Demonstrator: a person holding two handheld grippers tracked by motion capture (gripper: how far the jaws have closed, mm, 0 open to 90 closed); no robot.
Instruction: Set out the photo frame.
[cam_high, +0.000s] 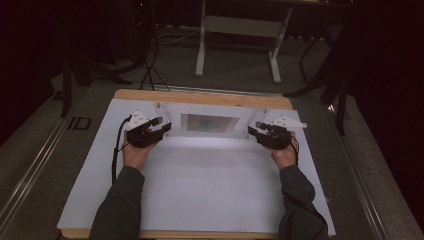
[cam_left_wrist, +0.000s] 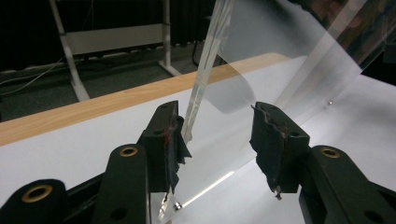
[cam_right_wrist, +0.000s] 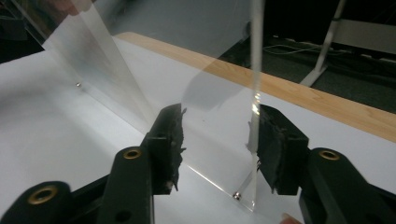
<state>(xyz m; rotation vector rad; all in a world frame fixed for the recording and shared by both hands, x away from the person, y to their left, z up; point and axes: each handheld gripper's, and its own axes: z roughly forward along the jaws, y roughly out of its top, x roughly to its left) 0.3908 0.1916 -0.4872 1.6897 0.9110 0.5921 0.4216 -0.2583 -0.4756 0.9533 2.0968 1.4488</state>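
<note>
A clear acrylic stand sits at the far middle of the white sheet, its slanted front pane catching light. My left gripper is at the stand's left end. In the left gripper view its jaws are open around the upright side panel, whose edge runs close beside the left pad. My right gripper is at the stand's right end. In the right gripper view it is open too, with the other side panel just inside the right pad.
The white sheet covers a wooden board whose far edge shows behind the stand. Beyond the table are a white-legged desk frame, floor cables and dark stands at both sides. The person's forearms lie over the near part of the sheet.
</note>
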